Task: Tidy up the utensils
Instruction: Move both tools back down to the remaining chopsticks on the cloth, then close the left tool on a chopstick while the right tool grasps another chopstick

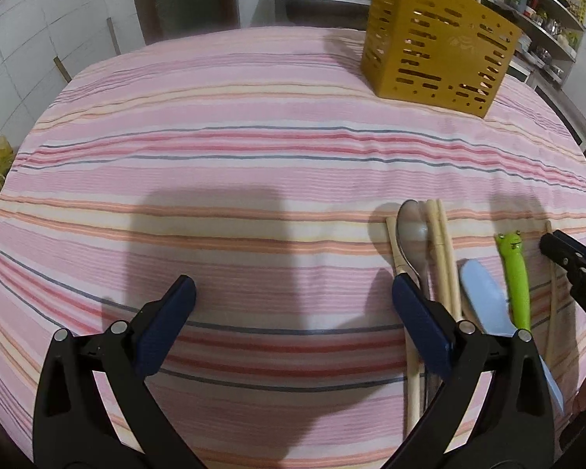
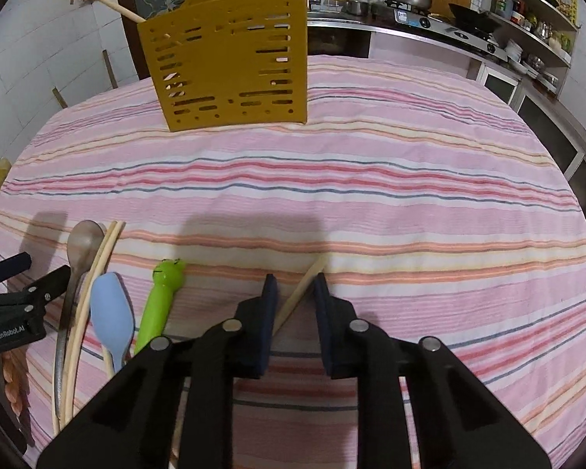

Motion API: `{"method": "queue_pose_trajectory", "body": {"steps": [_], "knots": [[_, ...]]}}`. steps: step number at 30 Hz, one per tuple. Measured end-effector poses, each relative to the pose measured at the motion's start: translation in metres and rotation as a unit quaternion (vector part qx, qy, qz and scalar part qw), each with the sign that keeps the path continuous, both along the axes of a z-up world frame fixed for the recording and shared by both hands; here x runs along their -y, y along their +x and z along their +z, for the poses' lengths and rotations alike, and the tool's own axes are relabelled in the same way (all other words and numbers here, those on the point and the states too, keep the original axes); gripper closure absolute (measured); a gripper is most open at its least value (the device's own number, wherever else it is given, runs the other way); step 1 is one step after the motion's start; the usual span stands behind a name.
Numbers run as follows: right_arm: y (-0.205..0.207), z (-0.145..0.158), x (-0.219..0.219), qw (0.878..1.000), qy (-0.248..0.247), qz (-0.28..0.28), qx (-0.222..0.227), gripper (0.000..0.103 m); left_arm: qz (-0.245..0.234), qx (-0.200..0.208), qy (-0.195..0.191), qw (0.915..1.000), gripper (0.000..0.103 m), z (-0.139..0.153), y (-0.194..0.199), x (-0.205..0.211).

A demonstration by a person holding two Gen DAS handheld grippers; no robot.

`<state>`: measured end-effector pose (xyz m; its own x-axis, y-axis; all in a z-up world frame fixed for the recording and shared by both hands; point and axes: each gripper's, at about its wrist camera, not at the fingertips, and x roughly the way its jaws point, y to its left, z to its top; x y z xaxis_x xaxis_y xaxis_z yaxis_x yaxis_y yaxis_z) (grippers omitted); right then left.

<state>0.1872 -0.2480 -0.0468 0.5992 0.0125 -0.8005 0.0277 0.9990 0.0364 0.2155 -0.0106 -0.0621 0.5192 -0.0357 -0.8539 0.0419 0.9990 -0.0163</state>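
We look down on a tabletop (image 2: pixel 371 203) under a pink striped cloth, and we take the yellow slotted caddy (image 2: pixel 230 62) at its far side as our landmark. A wooden stick (image 2: pixel 119 8) leans out of the caddy's top. All the loose utensils lie on the near side of the caddy, well apart from it. From the right wrist view, nearest and straight in front of the caddy, our right gripper (image 2: pixel 295 285) has its jaws drawn in close around a single chopstick (image 2: pixel 301 293) that lies slanted on the cloth between the pads; whether the pads actually press it we cannot tell, so we call it nearly clenched about the chopstick. Further left of the caddy's line lie a green frog-headed utensil (image 2: pixel 160 301), then a blue spoon (image 2: pixel 111 312), then a pair of chopsticks (image 2: pixel 93 281) touching a metal spoon (image 2: pixel 78 250). Our left gripper (image 1: pixel 293 293) is released, jaws spread wide, its right pad over the metal spoon's handle and one more chopstick (image 1: pixel 392 246), holding nothing.
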Motion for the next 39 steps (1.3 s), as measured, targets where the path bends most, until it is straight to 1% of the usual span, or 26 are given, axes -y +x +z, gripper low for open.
{"method": "queue_pose_trajectory", "body": {"steps": [4,6,8,9,11,13,15,21,23,24,26,28,32,35,36,37,38,39], "knots": [[-0.002,-0.001,0.003,1.0,0.009,0.002,0.002,0.083,-0.002,0.005,0.005,1.0,0.011,0.004,-0.007,0.003],[-0.003,-0.002,0.005,1.0,0.013,0.003,0.003,0.083,0.007,0.015,-0.008,0.9998,0.012,0.009,-0.012,-0.002],[-0.003,-0.003,0.005,1.0,0.014,0.003,0.005,0.083,0.003,0.013,-0.018,0.9997,0.012,0.011,-0.014,-0.003],[-0.004,-0.003,0.005,1.0,0.014,0.003,0.006,0.083,-0.001,0.01,-0.017,0.9998,0.012,0.01,-0.014,-0.001],[-0.004,-0.003,0.006,1.0,0.016,0.003,0.006,0.083,-0.011,0.005,0.0,0.9999,0.012,0.007,-0.016,0.005],[-0.004,-0.003,0.007,1.0,0.019,0.003,0.008,0.083,-0.011,0.017,0.012,0.9997,0.011,0.005,-0.019,0.009],[-0.005,-0.004,0.008,1.0,0.022,0.002,0.009,0.083,-0.011,0.021,0.021,0.9995,0.01,0.006,-0.019,0.011],[-0.008,-0.005,0.01,1.0,0.023,-0.001,0.01,0.083,-0.004,0.019,0.012,0.9997,0.01,0.006,-0.021,0.007],[-0.009,-0.005,0.009,1.0,0.021,-0.003,0.01,0.083,-0.008,0.018,0.011,0.9997,0.01,0.005,-0.022,0.009],[-0.01,-0.004,0.008,1.0,0.018,-0.003,0.01,0.083,-0.014,0.015,0.014,0.9997,0.01,0.004,-0.023,0.011],[-0.013,-0.004,0.007,1.0,0.017,-0.003,0.01,0.083,-0.017,0.01,0.032,0.9993,0.01,0.0,-0.023,0.017],[-0.014,-0.004,0.008,1.0,0.02,-0.003,0.011,0.083,-0.02,0.018,0.042,0.9988,0.01,-0.001,-0.026,0.019],[-0.011,-0.005,0.01,1.0,0.028,-0.011,0.006,0.083,-0.013,0.01,0.031,0.9994,0.011,0.0,-0.017,0.019],[-0.01,-0.004,0.008,0.999,0.029,-0.025,0.001,0.083,-0.01,0.008,0.026,0.9996,0.016,0.0,-0.011,0.021],[-0.009,-0.004,0.008,0.999,0.032,-0.034,-0.003,0.083,-0.008,0.007,0.023,0.9997,0.02,0.0,-0.009,0.022],[-0.008,-0.004,0.007,0.999,0.032,-0.041,-0.005,0.083,-0.007,0.005,0.02,0.9998,0.025,0.001,-0.006,0.024],[-0.008,-0.003,0.006,0.998,0.031,-0.046,-0.007,0.082,-0.008,0.005,0.019,0.9998,0.029,0.002,-0.004,0.026],[-0.007,-0.003,0.004,0.998,0.03,-0.052,-0.009,0.081,-0.01,0.004,0.019,0.9998,0.037,0.002,-0.002,0.029]]}}
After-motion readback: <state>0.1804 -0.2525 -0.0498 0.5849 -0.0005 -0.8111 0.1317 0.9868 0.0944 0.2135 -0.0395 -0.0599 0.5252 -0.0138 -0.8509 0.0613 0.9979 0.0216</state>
